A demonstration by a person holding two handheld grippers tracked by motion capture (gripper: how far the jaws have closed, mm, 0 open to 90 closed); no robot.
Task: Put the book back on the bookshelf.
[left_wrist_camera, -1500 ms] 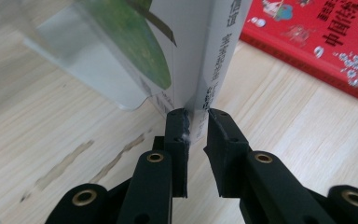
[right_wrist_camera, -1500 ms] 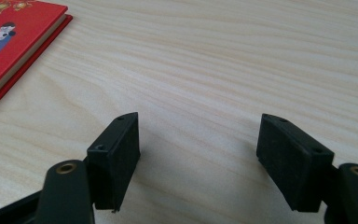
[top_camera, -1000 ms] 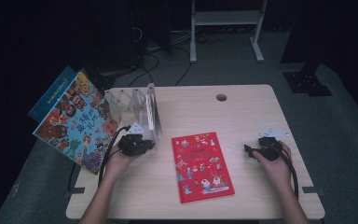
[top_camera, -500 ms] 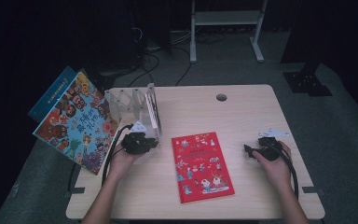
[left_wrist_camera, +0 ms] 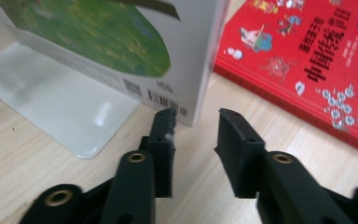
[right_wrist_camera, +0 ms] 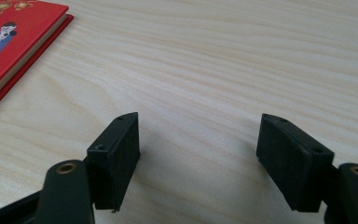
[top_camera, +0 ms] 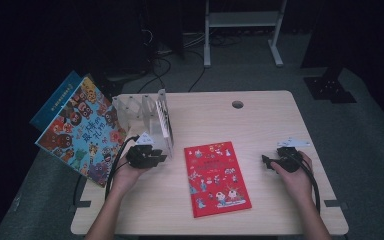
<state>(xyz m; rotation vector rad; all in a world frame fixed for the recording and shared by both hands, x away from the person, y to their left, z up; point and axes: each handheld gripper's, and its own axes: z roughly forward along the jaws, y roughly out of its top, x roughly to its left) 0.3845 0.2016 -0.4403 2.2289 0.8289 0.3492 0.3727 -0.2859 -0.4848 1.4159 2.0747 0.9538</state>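
Note:
A white book with a green cover (top_camera: 165, 121) (left_wrist_camera: 121, 42) stands upright in a clear acrylic rack (top_camera: 135, 110) (left_wrist_camera: 51, 107) at the table's left. My left gripper (top_camera: 163, 158) (left_wrist_camera: 198, 116) sits just in front of the book's lower corner. Its jaws have just been opening, and they stand open with nothing between them. A red picture book (top_camera: 217, 177) (left_wrist_camera: 307, 60) (right_wrist_camera: 9, 42) lies flat in the middle of the table. My right gripper (top_camera: 266, 161) (right_wrist_camera: 198, 126) rests low over bare wood to the right of it, open and empty.
A large colourful book (top_camera: 82, 130) leans off the table's left edge, with a blue one (top_camera: 55, 100) behind it. A cable hole (top_camera: 237, 104) lies near the far edge of the wooden table (top_camera: 280, 120). Dark floor and a metal stand lie beyond.
The left gripper's jaws have spread apart beside the standing book. Both hands have stayed about where they were.

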